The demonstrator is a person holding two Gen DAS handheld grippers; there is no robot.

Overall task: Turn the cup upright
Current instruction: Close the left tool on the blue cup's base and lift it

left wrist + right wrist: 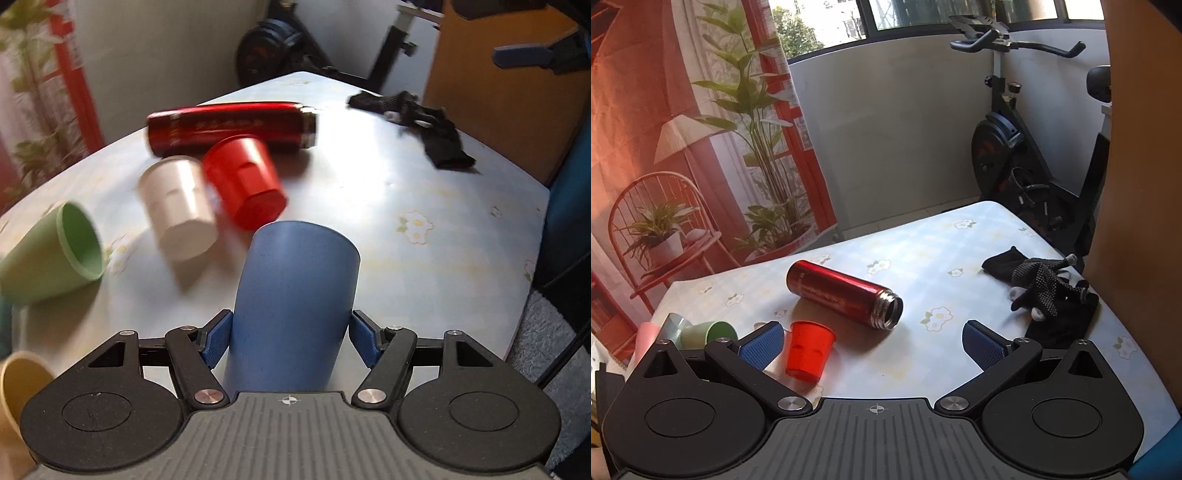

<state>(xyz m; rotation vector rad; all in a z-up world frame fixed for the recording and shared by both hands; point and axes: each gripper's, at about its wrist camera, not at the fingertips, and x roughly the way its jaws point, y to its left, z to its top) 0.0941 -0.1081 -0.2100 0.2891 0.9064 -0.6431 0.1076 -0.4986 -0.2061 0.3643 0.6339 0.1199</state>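
Gripping blue cup (295, 295), left tongs (291, 336) were clamped mid-flip; right tongs (873, 341) apart, idle. Red cup (245, 181) and white cup (179, 206) remained unflipped.

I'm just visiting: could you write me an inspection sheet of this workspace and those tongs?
Surface: table under a flowered cloth.
Job's things: blue cup, closed end pointing away; red cup upside down; white cup and green cup tipped over.
Clutter: red flask lying capless; black gloves.
Tongs: left tongs shut on blue cup; right tongs open, holding nothing.
Cables: nothing seen.
Surroundings: exercise bike, plant-print curtain.
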